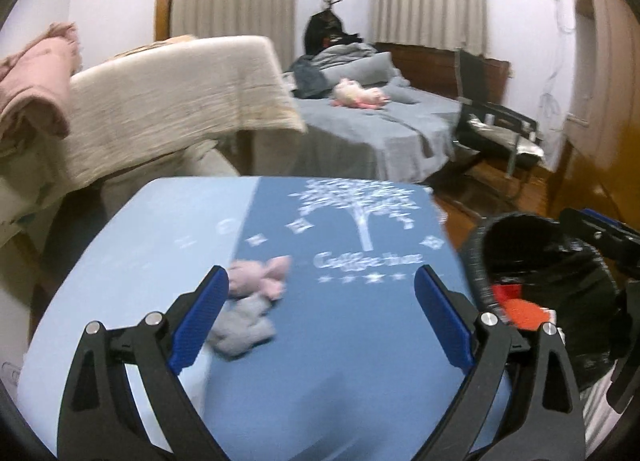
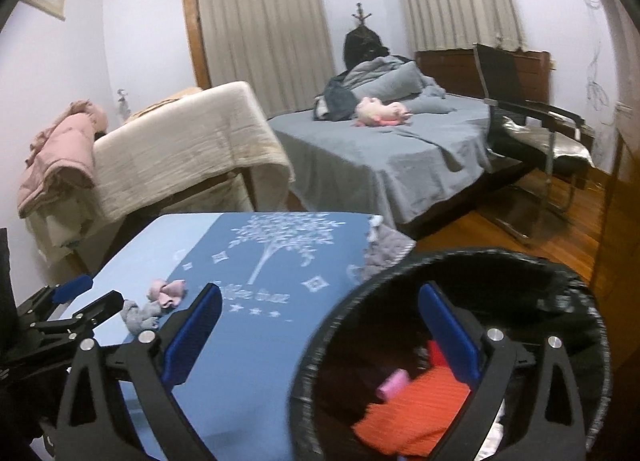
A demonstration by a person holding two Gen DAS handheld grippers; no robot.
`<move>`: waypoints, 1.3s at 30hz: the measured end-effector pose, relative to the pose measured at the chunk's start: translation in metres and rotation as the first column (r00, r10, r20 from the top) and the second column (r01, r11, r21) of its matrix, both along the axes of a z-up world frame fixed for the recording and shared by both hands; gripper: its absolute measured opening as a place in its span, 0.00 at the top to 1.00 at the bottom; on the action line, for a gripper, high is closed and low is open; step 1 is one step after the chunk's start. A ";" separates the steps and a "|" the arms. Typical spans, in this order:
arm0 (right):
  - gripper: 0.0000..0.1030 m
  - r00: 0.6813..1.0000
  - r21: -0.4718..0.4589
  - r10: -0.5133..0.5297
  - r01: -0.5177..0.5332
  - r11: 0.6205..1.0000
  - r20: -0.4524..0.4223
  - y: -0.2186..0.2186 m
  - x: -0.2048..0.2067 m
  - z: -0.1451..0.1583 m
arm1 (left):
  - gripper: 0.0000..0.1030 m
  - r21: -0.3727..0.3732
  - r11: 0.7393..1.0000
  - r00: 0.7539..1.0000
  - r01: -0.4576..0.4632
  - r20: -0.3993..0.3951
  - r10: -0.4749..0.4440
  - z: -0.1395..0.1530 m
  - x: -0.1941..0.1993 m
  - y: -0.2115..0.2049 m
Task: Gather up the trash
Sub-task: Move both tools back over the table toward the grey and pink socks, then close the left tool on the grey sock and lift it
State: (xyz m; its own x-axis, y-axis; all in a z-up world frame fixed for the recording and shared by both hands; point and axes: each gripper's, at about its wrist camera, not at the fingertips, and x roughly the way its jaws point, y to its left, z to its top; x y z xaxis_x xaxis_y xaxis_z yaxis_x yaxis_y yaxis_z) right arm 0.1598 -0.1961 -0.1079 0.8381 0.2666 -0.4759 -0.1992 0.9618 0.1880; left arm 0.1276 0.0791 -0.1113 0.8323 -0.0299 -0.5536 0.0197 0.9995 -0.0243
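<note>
Both grippers are hanging wide open with nothing in them. The left gripper [image 1: 320, 301] is sitting low in its frame over the blue table [image 1: 340, 361]. A pink scrap [image 1: 264, 275] and a grey scrap [image 1: 244, 327] are lying just beside its left finger. The right gripper [image 2: 320, 321] is hovering at the rim of the black trash bin [image 2: 452, 357], lower right, where orange trash [image 2: 420, 405] is lying.

My left camera sits low and close over the blue tree-print tabletop [image 1: 340, 341], looking across the room. My right camera looks the same way from over the round black trash bin [image 2: 576, 293]. Both see the grey-sheeted bed [image 1: 372, 129].
</note>
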 end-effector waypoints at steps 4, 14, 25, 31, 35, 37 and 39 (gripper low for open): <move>0.06 0.999 -0.004 0.032 -0.033 0.999 -0.008 0.022 0.010 -0.007 | 0.11 0.008 0.998 0.998 -0.055 -0.025 0.055 -0.011 0.002 0.028; 0.06 0.996 -0.023 0.074 -0.075 0.997 -0.053 0.062 0.029 -0.032 | 0.11 0.002 0.994 0.988 -0.113 -0.106 0.113 -0.043 0.019 0.064; 0.06 0.987 -0.054 0.104 -0.111 0.992 -0.122 0.087 0.043 -0.060 | 0.12 -0.018 0.994 0.979 -0.109 -0.178 0.104 -0.069 0.043 0.070; 0.06 0.984 -0.061 0.112 -0.122 0.991 -0.138 0.094 0.045 -0.065 | 0.29 -0.040 0.995 0.966 -0.087 -0.246 0.075 -0.081 0.054 0.070; 0.06 0.983 -0.064 0.118 -0.128 0.990 -0.144 0.097 0.048 -0.066 | 0.45 -0.052 0.997 0.960 -0.055 -0.278 0.038 -0.086 0.059 0.067; 0.06 0.982 -0.068 0.120 -0.131 0.989 -0.146 0.099 0.049 -0.066 | 0.51 -0.059 0.997 0.959 -0.051 -0.281 0.032 -0.087 0.059 0.066; 0.06 0.982 -0.069 0.123 -0.134 0.989 -0.147 0.102 0.050 -0.065 | 0.57 -0.071 0.996 0.962 -0.055 -0.269 0.033 -0.085 0.057 0.069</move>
